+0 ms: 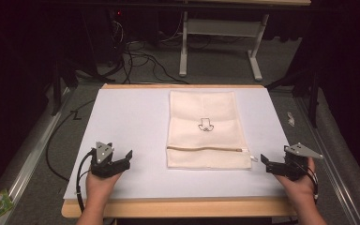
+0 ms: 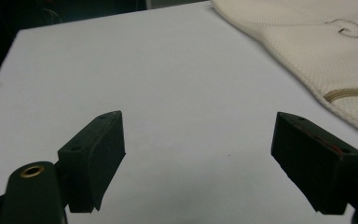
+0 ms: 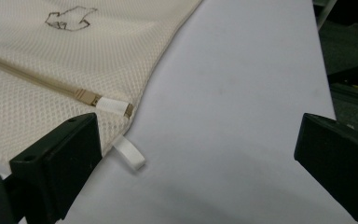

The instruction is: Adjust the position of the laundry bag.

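Fingers [image 2: 93,161] spread wide both grippers, cream mesh bag [image 1: 204,119] flat, zip [image 1: 204,148] shut, white tab [image 3: 129,155]

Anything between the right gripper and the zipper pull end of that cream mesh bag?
Nothing visible. The right gripper, jaws open, sits just off the cream mesh zip bag; bare white table cover lies between it and the white zipper pull.

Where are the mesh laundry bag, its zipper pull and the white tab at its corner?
mesh laundry bag [image 1: 204,108]: high view, upper middle of the cloth.
zipper pull [image 3: 87,97]: right gripper view, the tan slider.
white tab [image 3: 129,154]: right gripper view, middle of the loop.
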Demonstrator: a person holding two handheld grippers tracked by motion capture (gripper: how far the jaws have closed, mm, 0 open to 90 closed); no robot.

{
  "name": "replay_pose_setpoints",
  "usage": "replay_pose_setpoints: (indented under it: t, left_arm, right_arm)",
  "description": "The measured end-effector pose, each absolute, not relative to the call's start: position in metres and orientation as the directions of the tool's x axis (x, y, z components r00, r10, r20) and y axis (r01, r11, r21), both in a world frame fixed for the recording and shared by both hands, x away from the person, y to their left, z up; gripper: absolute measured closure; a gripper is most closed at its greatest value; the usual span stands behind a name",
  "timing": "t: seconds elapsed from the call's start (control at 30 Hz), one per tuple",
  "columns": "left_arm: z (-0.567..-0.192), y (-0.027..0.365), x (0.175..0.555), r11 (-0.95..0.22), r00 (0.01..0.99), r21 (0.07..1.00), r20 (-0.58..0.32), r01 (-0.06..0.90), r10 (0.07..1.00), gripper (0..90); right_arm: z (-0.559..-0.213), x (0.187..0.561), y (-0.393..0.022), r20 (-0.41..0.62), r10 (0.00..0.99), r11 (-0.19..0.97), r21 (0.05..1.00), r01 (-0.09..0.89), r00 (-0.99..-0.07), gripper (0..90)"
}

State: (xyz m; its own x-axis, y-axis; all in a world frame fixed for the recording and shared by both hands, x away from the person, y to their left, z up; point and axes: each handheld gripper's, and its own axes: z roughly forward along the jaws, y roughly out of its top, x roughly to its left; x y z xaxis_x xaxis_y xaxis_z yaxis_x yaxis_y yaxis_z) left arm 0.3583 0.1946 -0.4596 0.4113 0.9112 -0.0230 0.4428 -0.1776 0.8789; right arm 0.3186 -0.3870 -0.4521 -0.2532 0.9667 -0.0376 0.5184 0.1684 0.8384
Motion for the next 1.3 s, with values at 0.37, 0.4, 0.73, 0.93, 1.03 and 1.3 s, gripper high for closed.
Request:
replay_pose_setpoints:
  t: [0.37, 0.4, 0.73, 0.93, 1.03, 1.3]
  left_arm:
    - [-0.460, 0.177, 0.359, -0.224, 0.455, 0.857, -0.014, 0.465, 0.891, 18.6]
    - [-0.460, 0.175, 0.359, -0.220, 0.465, 0.858, -0.024, 0.464, 0.885, 19.0]
    - [-0.460, 0.129, 0.364, -0.254, 0.556, 0.838, -0.069, 0.483, 0.829, 32.2]
    - [-0.468, 0.082, 0.372, -0.315, 0.625, 0.799, -0.096, 0.513, 0.774, 40.2]
    - [-0.475, 0.060, 0.374, -0.367, 0.641, 0.768, -0.072, 0.524, 0.764, 40.8]
    - [-0.481, 0.046, 0.369, -0.433, 0.667, 0.749, -0.016, 0.502, 0.745, 78.9]
  right_arm:
    - [-0.449, 0.314, -0.384, -0.024, 0.965, 0.157, 0.850, 0.502, -0.262, 1.8]
    - [-0.449, 0.313, -0.383, -0.023, 0.964, 0.158, 0.852, 0.499, -0.265, 2.0]
    - [-0.451, 0.315, -0.375, -0.033, 0.956, 0.182, 0.845, 0.503, -0.290, 3.5]
    - [-0.452, 0.317, -0.369, -0.050, 0.950, 0.209, 0.836, 0.507, -0.308, 4.1]
    - [-0.452, 0.316, -0.366, -0.056, 0.947, 0.218, 0.836, 0.504, -0.316, 4.4]
    - [-0.453, 0.316, -0.366, -0.049, 0.946, 0.215, 0.834, 0.508, -0.320, 5.1]
